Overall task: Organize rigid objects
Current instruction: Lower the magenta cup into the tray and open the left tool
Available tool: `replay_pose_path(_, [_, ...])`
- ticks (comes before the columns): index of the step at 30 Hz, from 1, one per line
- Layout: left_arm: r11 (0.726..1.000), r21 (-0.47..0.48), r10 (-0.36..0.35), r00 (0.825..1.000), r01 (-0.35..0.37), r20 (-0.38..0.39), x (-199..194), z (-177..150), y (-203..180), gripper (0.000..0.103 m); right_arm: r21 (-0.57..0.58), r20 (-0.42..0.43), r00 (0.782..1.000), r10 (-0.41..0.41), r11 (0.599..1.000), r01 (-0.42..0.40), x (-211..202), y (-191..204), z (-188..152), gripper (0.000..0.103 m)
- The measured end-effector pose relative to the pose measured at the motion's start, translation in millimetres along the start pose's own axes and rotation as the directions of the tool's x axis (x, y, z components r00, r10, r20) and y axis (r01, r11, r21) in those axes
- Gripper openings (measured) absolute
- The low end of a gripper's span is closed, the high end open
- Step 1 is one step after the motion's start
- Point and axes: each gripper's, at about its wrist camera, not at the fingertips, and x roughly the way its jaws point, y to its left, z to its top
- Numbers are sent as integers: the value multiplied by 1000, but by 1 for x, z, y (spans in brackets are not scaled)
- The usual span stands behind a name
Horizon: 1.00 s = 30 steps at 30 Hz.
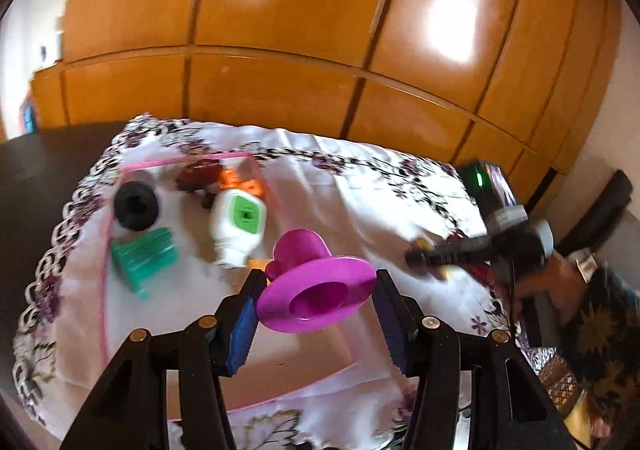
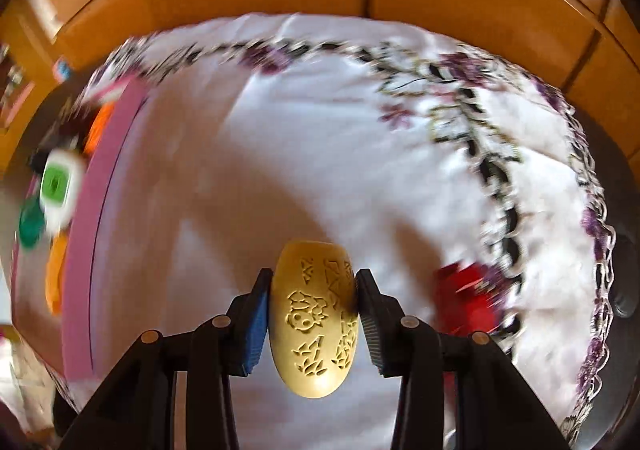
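My left gripper (image 1: 316, 300) is shut on a magenta hat-shaped plastic piece (image 1: 316, 290) and holds it above the clear pink-rimmed tray (image 1: 105, 262). In the tray lie a black ring (image 1: 136, 206), a teal ribbed piece (image 1: 144, 256), a white bottle with a green cap (image 1: 238, 224), a dark red piece (image 1: 198, 174) and an orange piece (image 1: 242, 180). My right gripper (image 2: 314, 310) is shut on a yellow carved egg (image 2: 314, 320), held above the white cloth. The right gripper also shows in the left wrist view (image 1: 452, 256), to the right of the tray.
The white floral tablecloth (image 2: 320, 130) covers a dark table (image 1: 36, 174). A red object (image 2: 468, 298) lies on the cloth right of the egg. The tray's pink wall (image 2: 92, 218) stands at the left. Wooden cabinets (image 1: 320, 30) rise behind. A person's arm (image 1: 592, 314) is at the right.
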Motion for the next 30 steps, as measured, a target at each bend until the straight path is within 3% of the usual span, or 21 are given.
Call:
replay_pose_path(2, [999, -32, 24, 1000, -23, 10, -7, 0, 14, 55, -29, 27, 999, -29, 999, 30, -2, 7, -3, 41])
replay_pose_path(7, [988, -120, 100, 994, -96, 32, -27, -4, 55, 55, 14, 18, 999, 36, 999, -37, -1, -3, -5, 42])
replay_pose_path(11, [974, -174, 154, 988, -149, 16, -35, -11, 82, 55, -17, 29, 999, 17, 1000, -17, 1, -2, -6, 44])
replay_pose_path(14, [970, -201, 139, 990, -138, -7, -32, -14, 89, 55, -26, 33, 999, 3, 1000, -2, 1, -2, -5, 43])
replay_pose_path(21, [981, -178, 79, 996, -83, -31, 5, 8, 86, 55, -58, 42, 999, -23, 998, 25, 4, 3, -2, 42])
replay_pose_path(30, [991, -67, 115, 991, -119, -69, 70, 46, 94, 55, -72, 43, 999, -29, 997, 32, 4, 4, -1, 42])
